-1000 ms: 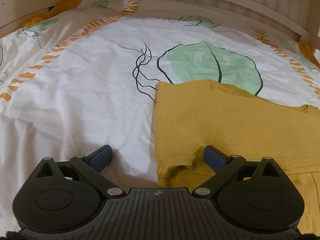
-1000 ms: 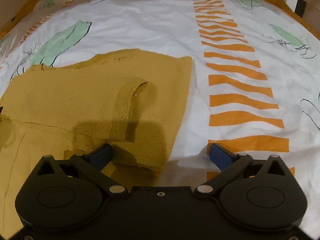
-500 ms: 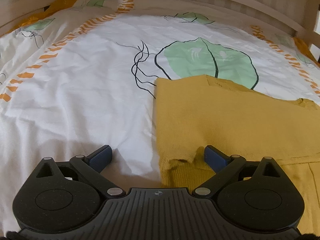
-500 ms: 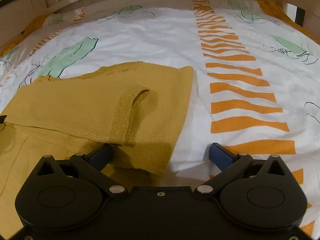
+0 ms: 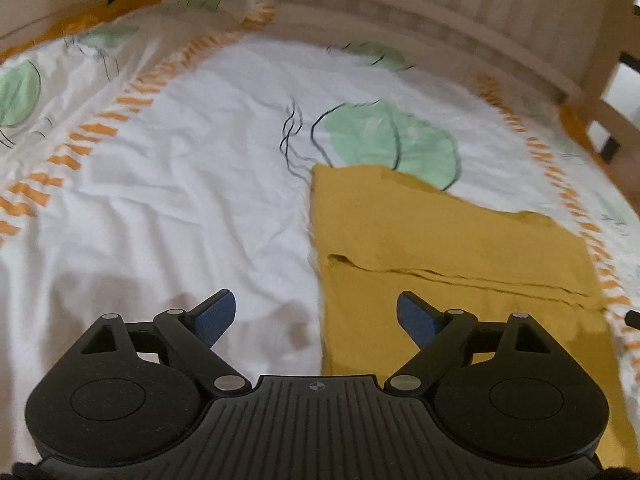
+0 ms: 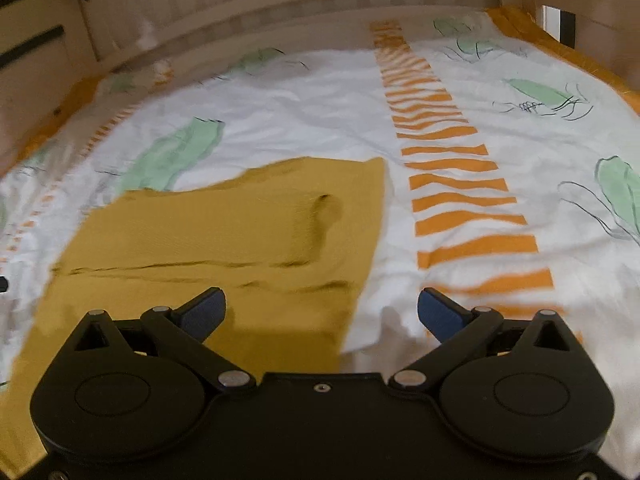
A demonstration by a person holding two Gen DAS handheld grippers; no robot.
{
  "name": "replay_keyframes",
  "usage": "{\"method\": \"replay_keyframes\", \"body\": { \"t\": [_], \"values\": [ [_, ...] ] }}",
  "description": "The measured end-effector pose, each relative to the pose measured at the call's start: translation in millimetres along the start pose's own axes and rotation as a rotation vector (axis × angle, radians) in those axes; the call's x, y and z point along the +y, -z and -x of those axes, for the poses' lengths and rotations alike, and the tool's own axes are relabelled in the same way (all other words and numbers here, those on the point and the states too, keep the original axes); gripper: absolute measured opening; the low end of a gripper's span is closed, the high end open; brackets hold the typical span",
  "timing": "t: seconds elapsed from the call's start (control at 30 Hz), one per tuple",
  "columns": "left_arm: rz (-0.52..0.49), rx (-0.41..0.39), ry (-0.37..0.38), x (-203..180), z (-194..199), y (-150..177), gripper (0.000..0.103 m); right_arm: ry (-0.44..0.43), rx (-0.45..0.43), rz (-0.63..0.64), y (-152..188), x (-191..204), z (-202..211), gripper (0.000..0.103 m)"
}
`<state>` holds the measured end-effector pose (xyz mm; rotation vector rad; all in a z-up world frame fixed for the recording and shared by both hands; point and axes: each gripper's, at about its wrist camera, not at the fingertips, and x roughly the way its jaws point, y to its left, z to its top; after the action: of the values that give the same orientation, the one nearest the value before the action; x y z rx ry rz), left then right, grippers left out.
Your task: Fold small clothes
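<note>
Top folded once on sheet. L gripper jaws just narrowed, still wide, empty; R gripper wide, empty. We regrip near corners evenly before next fold.

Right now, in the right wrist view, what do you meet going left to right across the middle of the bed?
Green leaf print → yellow garment → orange striped band → green leaf print at the right edge.

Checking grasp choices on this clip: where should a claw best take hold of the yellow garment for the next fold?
Probably the near corners of the yellow garment: left claw on its left edge, right claw on its right, coming in low from the near side. Those edges lie flat and clear on the bedsheet, below the fold line already made.
</note>
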<state>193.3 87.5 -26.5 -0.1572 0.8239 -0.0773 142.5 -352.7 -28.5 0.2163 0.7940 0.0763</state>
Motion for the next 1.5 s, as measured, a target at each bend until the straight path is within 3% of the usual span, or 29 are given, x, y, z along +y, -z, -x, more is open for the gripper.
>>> {"method": "replay_keyframes", "body": {
  "t": [0.27, 0.43, 0.67, 1.0, 1.5],
  "values": [
    [-0.023, -0.04, 0.042, 3, 74, 41, 0.088, -0.098, -0.009, -0.113, 45, 9, 82, 0.102],
    [-0.066, -0.043, 0.027, 3, 99, 69, 0.088, -0.09, -0.022, -0.179, 69, 11, 115, 0.102],
    [-0.08, -0.044, 0.051, 2, 120, 105, 0.088, -0.023, -0.095, -0.176, 98, 26, 153, 0.103],
    [-0.082, 0.032, 0.092, 3, 115, 132, 0.089, 0.017, -0.103, -0.178, 130, 38, 167, 0.103],
    [-0.127, 0.2, 0.168, -13, 72, 149, 0.088, 0.073, -0.044, -0.11, 134, 52, 155, 0.103]
  ]
}}
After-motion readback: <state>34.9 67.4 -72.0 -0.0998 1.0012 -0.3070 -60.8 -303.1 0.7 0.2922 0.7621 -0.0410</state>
